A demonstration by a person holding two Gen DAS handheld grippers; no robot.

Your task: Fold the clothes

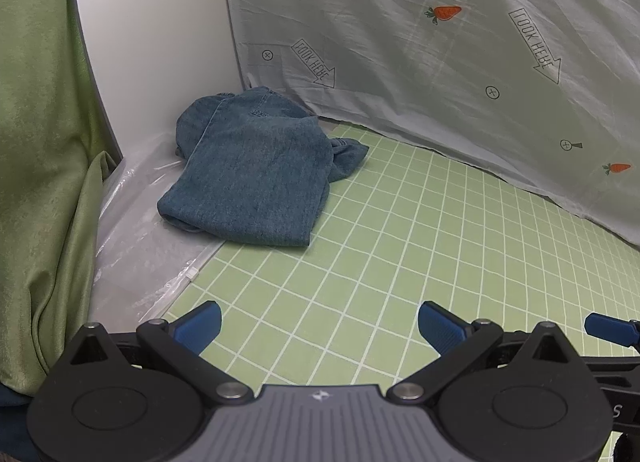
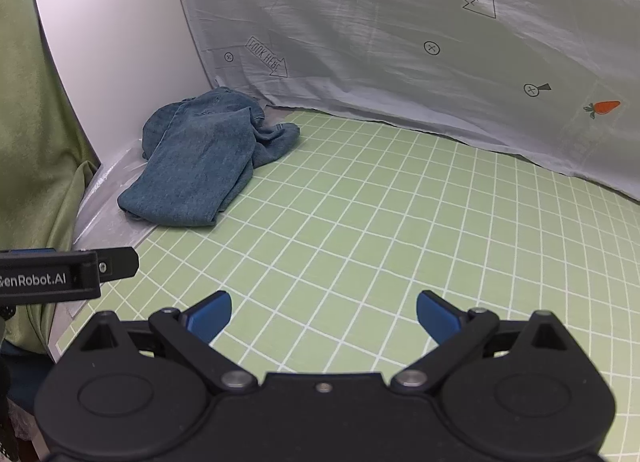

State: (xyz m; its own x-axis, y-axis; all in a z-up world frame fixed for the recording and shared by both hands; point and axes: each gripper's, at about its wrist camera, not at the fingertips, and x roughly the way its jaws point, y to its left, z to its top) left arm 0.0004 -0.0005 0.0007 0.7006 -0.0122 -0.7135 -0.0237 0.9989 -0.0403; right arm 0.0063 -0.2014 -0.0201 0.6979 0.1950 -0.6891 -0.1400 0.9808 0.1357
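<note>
A pair of blue denim jeans [image 1: 252, 174] lies roughly folded in the far left corner of the green grid mat [image 1: 400, 242], partly on clear plastic. The jeans also show in the right wrist view [image 2: 200, 166]. My left gripper [image 1: 320, 328] is open and empty, low over the near mat, well short of the jeans. My right gripper [image 2: 324, 318] is open and empty, also over the near mat. One blue fingertip of the right gripper [image 1: 608, 328] shows at the right edge of the left wrist view. The left gripper's body [image 2: 68, 274] shows at the left of the right wrist view.
A grey sheet [image 1: 440, 42] printed with carrots and arrows hangs along the back. A white panel [image 1: 160, 42] stands at the left corner. A green curtain [image 1: 44, 162] hangs at the far left. A clear plastic sheet [image 1: 148, 246] lies along the mat's left edge.
</note>
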